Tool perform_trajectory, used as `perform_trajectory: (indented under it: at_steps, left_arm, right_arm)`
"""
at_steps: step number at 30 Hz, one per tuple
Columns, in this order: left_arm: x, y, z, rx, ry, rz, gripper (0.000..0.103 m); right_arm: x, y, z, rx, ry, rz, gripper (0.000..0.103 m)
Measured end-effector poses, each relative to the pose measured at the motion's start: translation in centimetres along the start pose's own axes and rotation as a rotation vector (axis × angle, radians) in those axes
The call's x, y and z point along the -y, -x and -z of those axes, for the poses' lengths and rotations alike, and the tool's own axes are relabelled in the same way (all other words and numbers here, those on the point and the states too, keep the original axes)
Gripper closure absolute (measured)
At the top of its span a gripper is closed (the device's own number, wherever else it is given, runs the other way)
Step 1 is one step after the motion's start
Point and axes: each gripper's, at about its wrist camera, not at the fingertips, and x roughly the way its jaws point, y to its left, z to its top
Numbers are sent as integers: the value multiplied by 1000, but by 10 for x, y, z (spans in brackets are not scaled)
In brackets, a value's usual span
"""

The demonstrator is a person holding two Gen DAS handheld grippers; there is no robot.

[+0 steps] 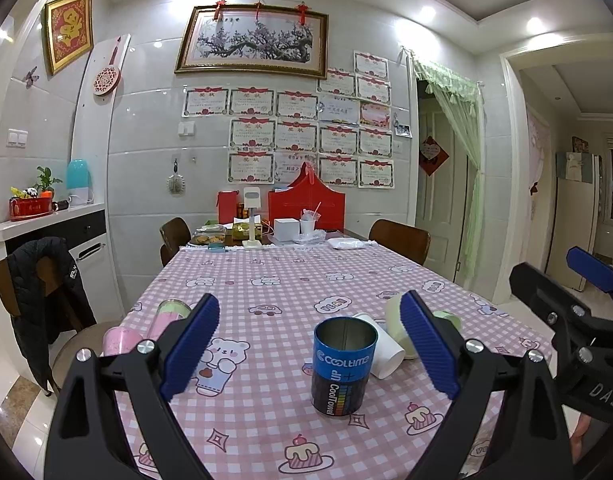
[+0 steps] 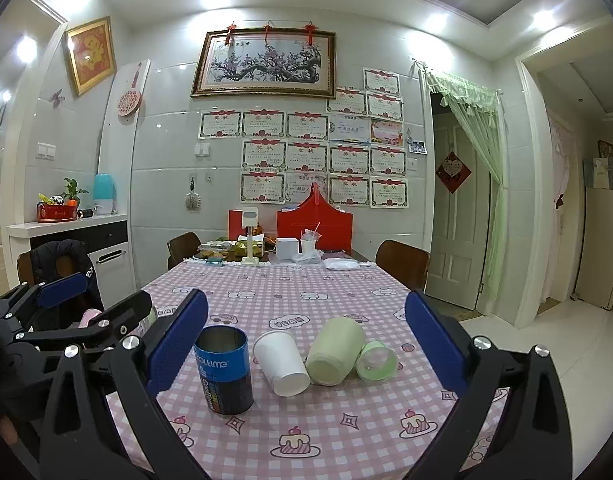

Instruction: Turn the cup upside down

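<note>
Pink cups point(image 1: 122, 340) sit half-hidden behind left tongs point(image 1: 310, 344); both tongs point(image 2: 306, 344) gape empty.

One blue tin point(image 2: 224, 368), one white paper cup point(image 2: 281, 362), two green cups point(image 2: 337, 350) point(image 2: 376, 361), two pink cups point(image 1: 121, 340) point(image 1: 171, 314), two grippers point(image 1: 310, 344) point(image 2: 306, 344).

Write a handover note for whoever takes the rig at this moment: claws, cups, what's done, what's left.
Left claw: open, empty, jaws either side of the blue can, not touching it.
Right claw: open, empty.
Blue can: standing on the checked tablecloth, mouth up, its print upside down.
White cup, green cup and small green cup: lying on their sides beside the can.
Two pink cups sit at the table's left edge.
Done: cannot tell.
Left: no cup rests mouth down in these views.
</note>
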Motion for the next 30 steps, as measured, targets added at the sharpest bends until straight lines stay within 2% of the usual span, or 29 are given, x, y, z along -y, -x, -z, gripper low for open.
perform_trajectory:
  at_steps: [30]
  left_arm:
    - [0, 3, -2, 21, -17, -25, 13]
  right_arm:
    - [1, 0, 0, -3, -2, -1, 8]
